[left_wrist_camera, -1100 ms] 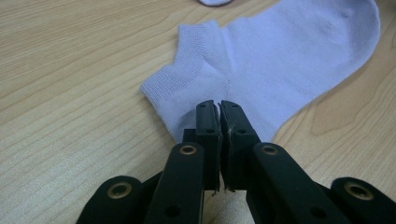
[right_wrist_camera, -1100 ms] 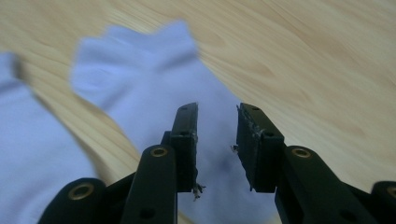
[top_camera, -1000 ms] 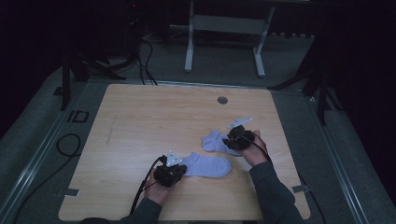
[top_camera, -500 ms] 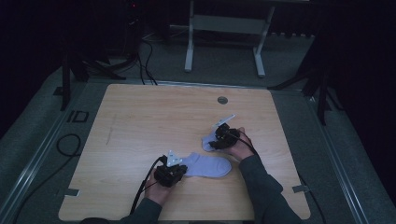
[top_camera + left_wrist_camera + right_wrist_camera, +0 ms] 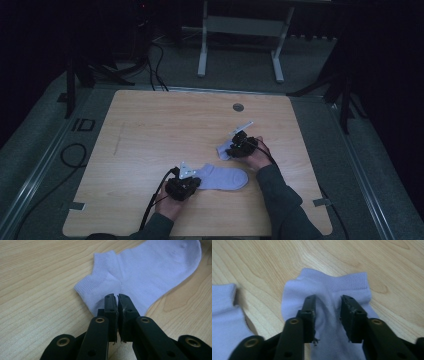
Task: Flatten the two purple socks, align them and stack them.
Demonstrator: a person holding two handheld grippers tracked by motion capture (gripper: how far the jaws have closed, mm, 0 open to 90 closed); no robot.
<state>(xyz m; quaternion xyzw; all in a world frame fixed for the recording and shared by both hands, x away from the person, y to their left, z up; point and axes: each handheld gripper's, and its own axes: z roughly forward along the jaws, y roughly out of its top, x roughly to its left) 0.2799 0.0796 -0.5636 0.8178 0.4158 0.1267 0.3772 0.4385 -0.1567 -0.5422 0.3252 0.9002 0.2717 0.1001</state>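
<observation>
Two pale lilac ankle socks lie on the wooden table. The larger-looking sock lies flat near the front edge. My left gripper is shut on its heel edge just below the cuff. The second sock lies farther back and to the right, cuff away from me. My right gripper rests on it with its jaws apart. Those jaws have just been closing, and a wrinkled ridge of fabric stands between them. The first sock's edge shows at the left of the right gripper view.
A round grommet sits in the table near its far edge. Beyond the table stands a metal frame, with cables on the grey floor. Bare wood spreads over the table's left half.
My right gripper has moved left and down onto the second sock, covering most of it. The left gripper and its sock have stayed put.
</observation>
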